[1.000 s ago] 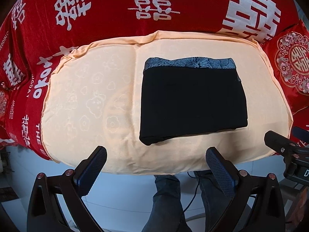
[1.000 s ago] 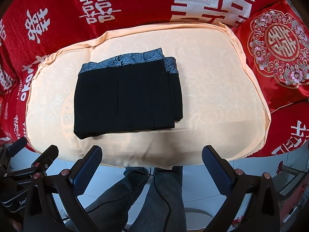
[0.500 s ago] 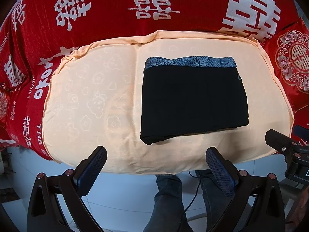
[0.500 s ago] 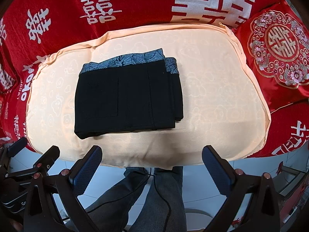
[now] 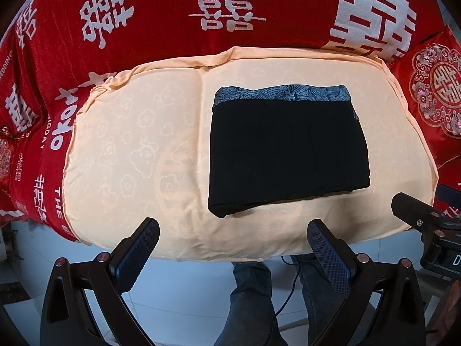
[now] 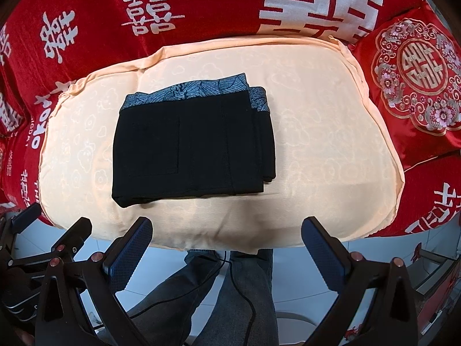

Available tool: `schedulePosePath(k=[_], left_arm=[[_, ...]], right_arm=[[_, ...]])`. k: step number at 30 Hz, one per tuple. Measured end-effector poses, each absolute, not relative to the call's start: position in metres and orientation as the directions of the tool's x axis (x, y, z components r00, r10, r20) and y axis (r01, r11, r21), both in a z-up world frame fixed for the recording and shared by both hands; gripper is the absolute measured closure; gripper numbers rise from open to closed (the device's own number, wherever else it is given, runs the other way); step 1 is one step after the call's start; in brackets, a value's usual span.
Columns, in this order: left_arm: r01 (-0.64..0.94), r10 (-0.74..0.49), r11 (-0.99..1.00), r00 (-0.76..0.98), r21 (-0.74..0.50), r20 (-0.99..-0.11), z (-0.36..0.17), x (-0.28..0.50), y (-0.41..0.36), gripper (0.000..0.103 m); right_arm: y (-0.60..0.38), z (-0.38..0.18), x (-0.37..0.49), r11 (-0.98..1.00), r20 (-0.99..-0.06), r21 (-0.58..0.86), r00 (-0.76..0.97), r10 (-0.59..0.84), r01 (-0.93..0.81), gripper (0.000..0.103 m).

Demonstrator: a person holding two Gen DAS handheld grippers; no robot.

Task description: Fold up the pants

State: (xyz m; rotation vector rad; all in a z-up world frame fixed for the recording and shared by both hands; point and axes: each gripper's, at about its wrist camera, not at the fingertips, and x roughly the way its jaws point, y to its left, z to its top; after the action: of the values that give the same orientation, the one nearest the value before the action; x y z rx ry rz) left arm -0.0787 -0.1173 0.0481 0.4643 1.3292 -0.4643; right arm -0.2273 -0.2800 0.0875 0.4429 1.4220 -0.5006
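Both grippers are hanging wide open, gripping nothing: left gripper and right gripper are sitting off the near edge of the cushion, clear of the cloth. No containers showing. Pants are lying folded into a flat black rectangle on the peach cushion cover, patterned grey waistband facing the far side. Layer count at the right edge is looking like three or four, hard to say. Red sofa cover with white characters is wrapping around behind; an embroidered red pillow is sitting right. Person's jeans legs and pale tiled floor are showing below.
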Motion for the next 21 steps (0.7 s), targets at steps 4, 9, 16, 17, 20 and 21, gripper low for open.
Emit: schedulePosePath(k=[4, 9, 16, 17, 20, 21], left_arm=[[0.564, -0.051, 0.824, 0.173, 0.056, -0.984, 0.0469, -0.0768, -0.1171, 0.000], [0.569, -0.048, 0.820, 0.182, 0.065, -0.982, 0.0468, -0.0772, -0.1182, 0.000], [0.569, -0.045, 0.820, 0.178, 0.065, -0.983, 0.0450, -0.0768, -0.1168, 0.000], [0.567, -0.047, 0.821, 0.179, 0.064, -0.983, 0.0450, -0.0771, -0.1163, 0.000], [0.572, -0.059, 0.818, 0.183, 0.057, -0.981, 0.0466, -0.0777, -0.1166, 0.000], [0.576, -0.061, 0.816, 0.185, 0.058, -0.981, 0.0471, -0.0780, -0.1169, 0.000]], right_arm=[[-0.2789, 0.0875, -0.2258, 0.821, -0.995, -0.008, 0.078, -0.064, 0.571, 0.000], [-0.2763, 0.0865, -0.2222, 0.827, -0.995, -0.014, 0.077, -0.069, 0.561, 0.000], [-0.2737, 0.0846, -0.2197, 0.832, -0.995, -0.016, 0.075, -0.069, 0.555, 0.000], [-0.2735, 0.0845, -0.2195, 0.832, -0.995, -0.016, 0.074, -0.069, 0.555, 0.000], [-0.2731, 0.0846, -0.2197, 0.831, -0.995, -0.016, 0.075, -0.070, 0.556, 0.000], [-0.2730, 0.0846, -0.2197, 0.831, -0.995, -0.017, 0.075, -0.070, 0.556, 0.000]])
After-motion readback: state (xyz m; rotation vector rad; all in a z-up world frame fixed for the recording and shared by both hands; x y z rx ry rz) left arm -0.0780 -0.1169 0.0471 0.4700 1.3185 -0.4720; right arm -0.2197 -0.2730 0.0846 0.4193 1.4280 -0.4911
